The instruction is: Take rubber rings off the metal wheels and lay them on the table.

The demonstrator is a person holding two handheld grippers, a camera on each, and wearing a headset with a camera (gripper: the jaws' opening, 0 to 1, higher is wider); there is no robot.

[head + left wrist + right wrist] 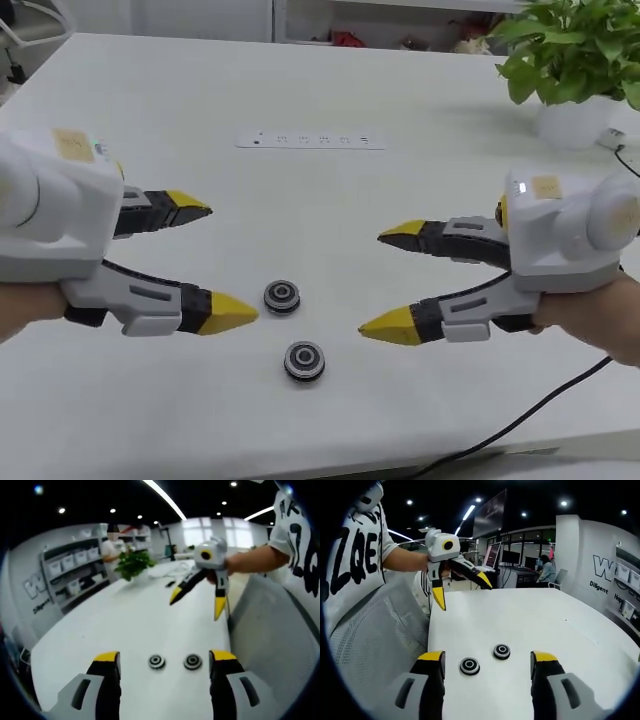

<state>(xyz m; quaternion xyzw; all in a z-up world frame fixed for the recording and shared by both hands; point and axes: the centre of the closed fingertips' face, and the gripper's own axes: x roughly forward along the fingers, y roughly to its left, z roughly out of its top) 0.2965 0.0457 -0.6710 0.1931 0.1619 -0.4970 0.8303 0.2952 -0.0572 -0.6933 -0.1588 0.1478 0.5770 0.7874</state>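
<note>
The broad white table (200,90) carries a flat white power strip (310,139). On the person's side of that strip, the yellow-tipped left gripper (228,260) and right gripper (375,282) hover, both spread wide and empty. Between them lie two small metal wheels, one closer to the strip (282,297), one farther (304,361), with their black rubber rings on. Nothing anchors the wheels, so a one-sided pinch could skid or roll one away.

White power strip (310,139) lay far centre; potted plant (575,60) stood far right; black cable (520,424) trailed near right.
</note>
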